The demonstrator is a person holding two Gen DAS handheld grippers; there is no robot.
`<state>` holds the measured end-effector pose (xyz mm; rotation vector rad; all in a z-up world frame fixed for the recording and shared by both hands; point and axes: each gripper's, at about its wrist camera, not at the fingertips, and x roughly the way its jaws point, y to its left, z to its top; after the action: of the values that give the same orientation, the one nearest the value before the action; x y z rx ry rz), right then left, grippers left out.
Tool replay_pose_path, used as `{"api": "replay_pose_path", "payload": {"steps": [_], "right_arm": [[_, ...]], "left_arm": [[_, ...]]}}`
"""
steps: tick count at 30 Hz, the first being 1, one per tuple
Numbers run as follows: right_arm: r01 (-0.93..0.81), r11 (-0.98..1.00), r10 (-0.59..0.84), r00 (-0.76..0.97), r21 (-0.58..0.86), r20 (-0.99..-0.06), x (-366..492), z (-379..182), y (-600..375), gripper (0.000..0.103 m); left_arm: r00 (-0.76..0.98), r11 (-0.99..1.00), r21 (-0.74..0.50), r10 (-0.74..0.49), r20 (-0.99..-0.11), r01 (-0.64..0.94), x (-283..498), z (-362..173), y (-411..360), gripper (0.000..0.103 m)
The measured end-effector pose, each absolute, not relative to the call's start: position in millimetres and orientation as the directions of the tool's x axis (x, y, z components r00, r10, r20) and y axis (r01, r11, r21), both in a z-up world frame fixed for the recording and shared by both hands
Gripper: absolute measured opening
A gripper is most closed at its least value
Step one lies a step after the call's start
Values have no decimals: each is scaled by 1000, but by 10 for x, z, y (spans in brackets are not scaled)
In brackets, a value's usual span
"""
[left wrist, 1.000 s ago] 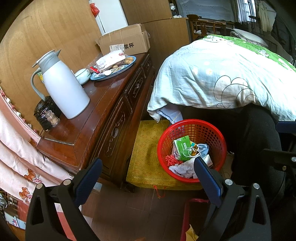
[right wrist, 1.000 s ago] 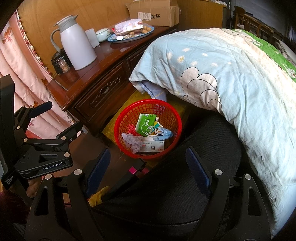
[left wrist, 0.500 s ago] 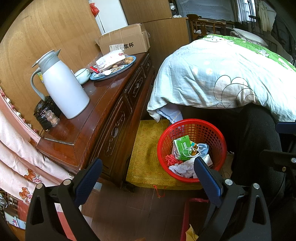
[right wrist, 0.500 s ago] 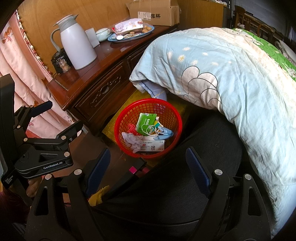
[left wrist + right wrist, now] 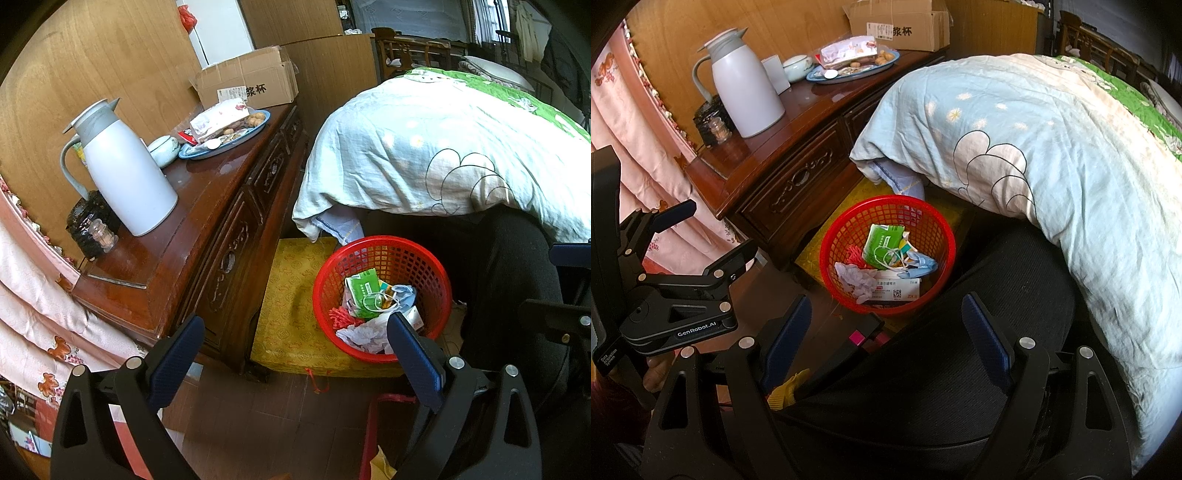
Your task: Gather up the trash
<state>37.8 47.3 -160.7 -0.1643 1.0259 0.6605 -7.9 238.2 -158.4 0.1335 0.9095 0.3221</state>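
Behind, cardboard box (image 5: 899, 24) printed "浆杯".

no visible change, scene as before

Both grippers are matte black frames with triangular cut-outs and round silver screws. The left gripper (image 5: 295, 349) and right gripper (image 5: 886, 325) carry dark blue ribbed pads on their fingers (image 5: 984, 328). White "GenRobot.AI" lettering marks the left gripper's body.
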Motion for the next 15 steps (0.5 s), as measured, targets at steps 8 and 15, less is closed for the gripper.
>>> {"api": "replay_pose_path", "payload": {"steps": [8, 15], "right_arm": [[-580, 796, 432, 345, 172, -833, 377, -1605, 473, 81], [-580, 796, 432, 344, 173, -834, 380, -1607, 474, 81]], "left_arm": [[569, 945, 245, 326, -755, -216, -87, -1599, 2386, 97], [569, 945, 246, 326, -755, -216, -85, -1597, 2387, 97]]}}
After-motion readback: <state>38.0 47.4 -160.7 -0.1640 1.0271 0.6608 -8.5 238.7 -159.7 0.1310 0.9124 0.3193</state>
